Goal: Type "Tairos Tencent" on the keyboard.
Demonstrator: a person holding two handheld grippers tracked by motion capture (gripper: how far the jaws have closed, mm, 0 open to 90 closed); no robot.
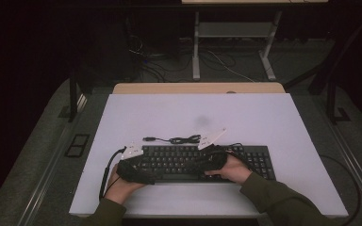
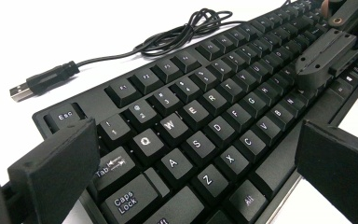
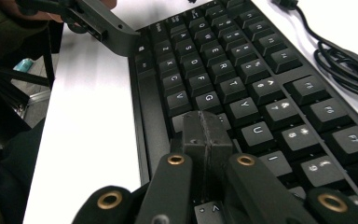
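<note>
Left gripper: held at the left end of the keyboard, over its near corner. Jaws spread wide, nothing clamped. In the left gripper view, one jaw beside the Tab and Caps Lock keys, the other off the keyboard's near edge by the bottom row; letter keys in the gap between them, pads not pressing on any.

Keyboard: black, full-size, lying flat on the white table, spanning from under the left gripper to past the right gripper, number pad beyond the right hand. Both grippers over its left and middle sections.

Cable: black, loosely coiled on the table just beyond the keyboard's far edge, between the two grippers; USB plug lying free at its left end, apart from the left gripper's jaws.

Right gripper: held over the middle of the keyboard, well apart from the left gripper. Jaws fully closed, pads pressed together, nothing between them. In the right gripper view, closed tips down at the H and J region of the letter keys; touching or just above, cannot tell. Same gripper seen farther off in the left gripper view, over the right-hand letter keys.
</note>
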